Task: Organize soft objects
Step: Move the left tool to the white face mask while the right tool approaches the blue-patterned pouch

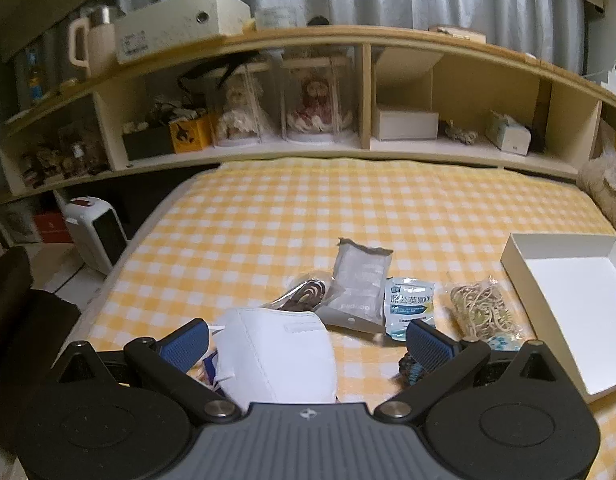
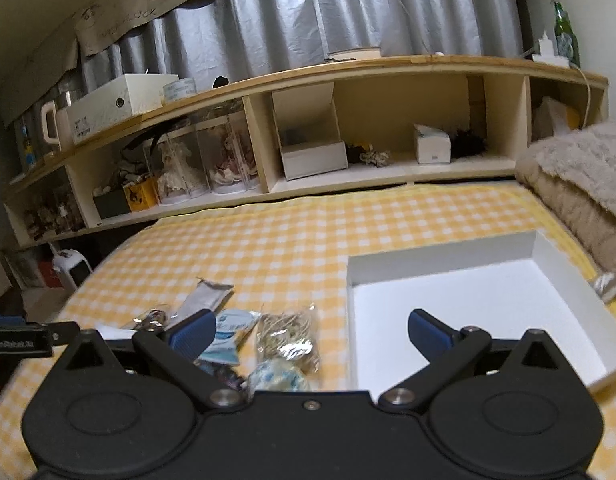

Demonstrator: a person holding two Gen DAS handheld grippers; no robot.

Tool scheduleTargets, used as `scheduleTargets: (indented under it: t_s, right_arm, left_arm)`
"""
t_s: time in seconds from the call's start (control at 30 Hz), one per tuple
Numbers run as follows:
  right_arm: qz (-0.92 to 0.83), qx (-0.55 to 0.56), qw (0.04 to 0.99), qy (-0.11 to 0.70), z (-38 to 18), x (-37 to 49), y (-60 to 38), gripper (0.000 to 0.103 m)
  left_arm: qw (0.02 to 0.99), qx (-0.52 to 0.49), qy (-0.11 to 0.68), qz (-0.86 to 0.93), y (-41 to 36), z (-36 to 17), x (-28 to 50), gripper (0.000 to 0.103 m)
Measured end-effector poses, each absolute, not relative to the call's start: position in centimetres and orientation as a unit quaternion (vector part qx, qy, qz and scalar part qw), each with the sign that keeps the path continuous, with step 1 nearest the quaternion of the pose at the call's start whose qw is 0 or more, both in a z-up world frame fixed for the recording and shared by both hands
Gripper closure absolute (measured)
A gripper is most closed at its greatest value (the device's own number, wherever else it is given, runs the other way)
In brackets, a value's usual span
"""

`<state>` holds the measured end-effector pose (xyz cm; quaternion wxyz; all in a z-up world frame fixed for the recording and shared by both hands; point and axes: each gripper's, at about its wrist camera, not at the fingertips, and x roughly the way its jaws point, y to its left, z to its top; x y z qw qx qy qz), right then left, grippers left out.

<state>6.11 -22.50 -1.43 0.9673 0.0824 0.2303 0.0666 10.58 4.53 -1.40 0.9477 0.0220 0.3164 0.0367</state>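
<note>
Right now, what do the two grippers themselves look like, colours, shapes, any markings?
Both are matte black with two angled linkage arms on silver pivot bolts and round black side housings. The left gripper has blue ribbed finger pads and a grey ridged centre plate bearing a small white emblem. The right gripper has blue fingers and a plain black centre with one small screw. No sleeves or cables show.

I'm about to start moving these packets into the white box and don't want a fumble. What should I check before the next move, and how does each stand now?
1. Left gripper open: ok.
2. White mask between its fingers: ok, though contact cannot be told.
3. Right gripper open, holding nothing: ok.
4. White box has room: ok, nothing in it.
5. Rubber-band bag and blue sachet clear of the mask: ok.
</note>
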Motion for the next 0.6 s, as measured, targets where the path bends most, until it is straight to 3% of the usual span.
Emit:
scheduleTargets:
  t_s: [0.33,0.6]
  right_arm:
    - [0.093,-0.005,0.969,0.230,-3.8,10.0,-20.7,0.000]
    - [0.143,-0.019,0.945,0.293,-6.7,13.2,-19.1,0.000]
  left_arm:
    - [0.934,0.056,0.352,0.031,5.7,-4.3,15.2,0.000]
    - [0.912,0.073,0.401,0.056,7.1,-6.8,17.8,0.000]
